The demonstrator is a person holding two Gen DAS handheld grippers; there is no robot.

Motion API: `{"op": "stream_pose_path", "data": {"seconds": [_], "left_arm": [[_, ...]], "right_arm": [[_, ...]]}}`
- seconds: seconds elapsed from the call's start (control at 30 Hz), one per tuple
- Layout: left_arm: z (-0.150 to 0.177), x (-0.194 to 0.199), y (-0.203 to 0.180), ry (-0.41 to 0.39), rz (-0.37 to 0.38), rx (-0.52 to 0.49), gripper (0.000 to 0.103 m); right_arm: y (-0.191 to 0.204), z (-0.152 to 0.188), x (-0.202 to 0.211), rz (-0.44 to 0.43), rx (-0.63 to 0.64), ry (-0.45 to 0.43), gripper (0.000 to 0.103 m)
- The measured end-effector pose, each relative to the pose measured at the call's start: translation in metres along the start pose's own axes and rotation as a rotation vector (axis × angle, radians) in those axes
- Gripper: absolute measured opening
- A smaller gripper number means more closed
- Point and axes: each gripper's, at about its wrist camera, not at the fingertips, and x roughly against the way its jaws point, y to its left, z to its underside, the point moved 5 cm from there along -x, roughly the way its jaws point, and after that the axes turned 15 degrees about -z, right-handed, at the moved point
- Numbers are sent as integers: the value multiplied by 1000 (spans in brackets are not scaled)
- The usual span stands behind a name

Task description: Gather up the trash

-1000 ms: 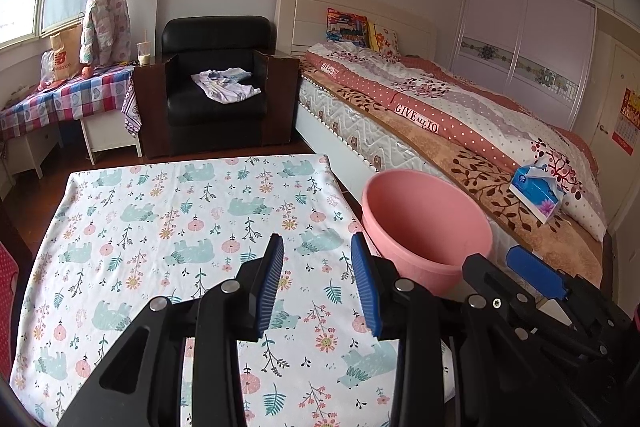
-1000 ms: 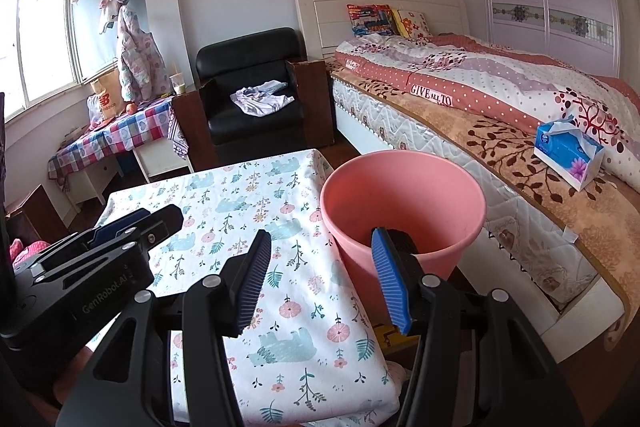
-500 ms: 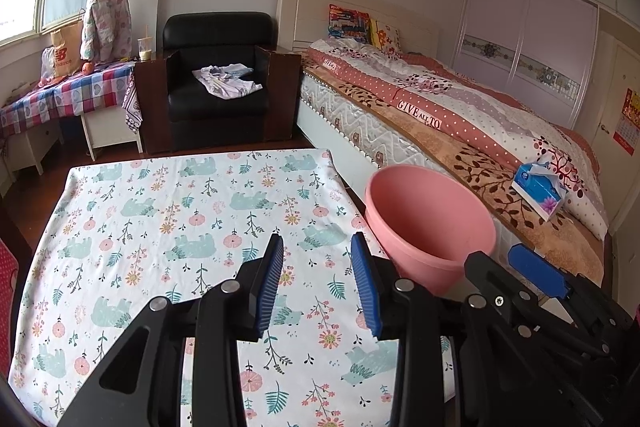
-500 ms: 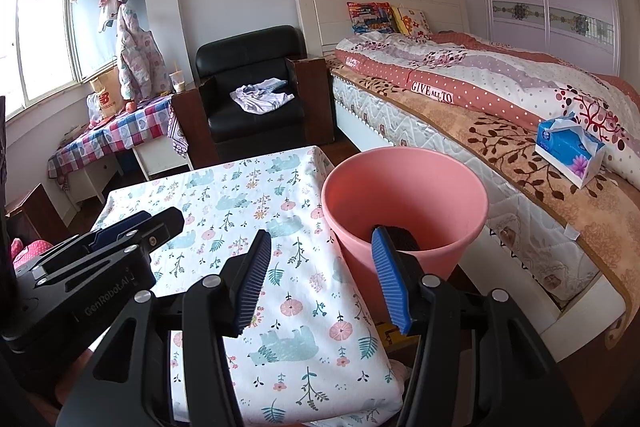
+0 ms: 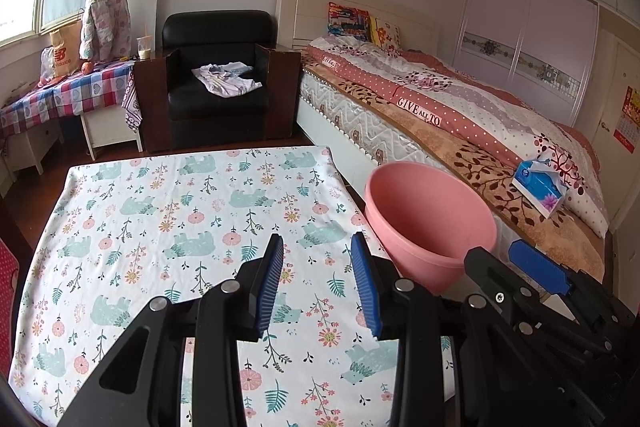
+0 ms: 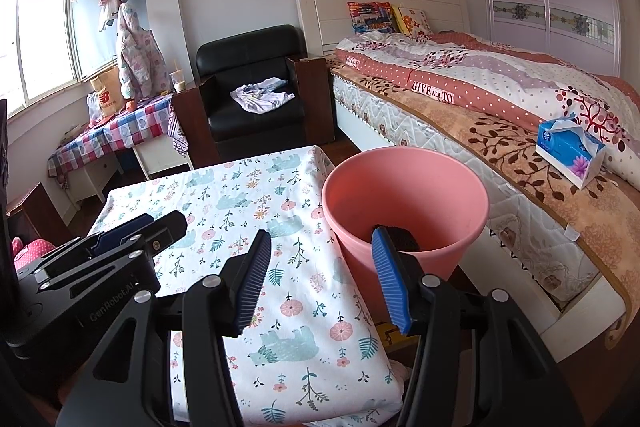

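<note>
A pink bin stands on the floor between the table and the bed, with something dark at its bottom. My left gripper hovers over the floral tablecloth, open, with nothing between its blue pads. My right gripper hangs beside it over the table's right edge, just before the bin's near rim, open and holding nothing. No loose trash shows on the cloth.
A bed runs along the right with a blue tissue box on it. A black armchair with clothes stands behind the table. A checked side table is at the far left. Something yellow lies under the table edge.
</note>
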Motion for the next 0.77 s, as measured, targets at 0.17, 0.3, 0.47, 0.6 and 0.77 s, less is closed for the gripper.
{"op": "stream_pose_path", "data": {"seconds": [0.17,0.3,0.47,0.6,0.77], "left_arm": [[0,-1,-1,3,1,-2,35],[2,-3,-2,14,-1,-1,35],[3,-4,-2,11,-1,-3,35],[4,-4,-2,17,-4,-7,35],[3,-5,0,20,-7,-5,35]], "right_arm": [[0,0,-1,1,0,2,53],[1,0,-1,0,-2,3,53],[0,1,-3,0,-1,5,53],[0,1,-3,-1,-1,5,53],[0,1,-3,0,0,5,53]]}}
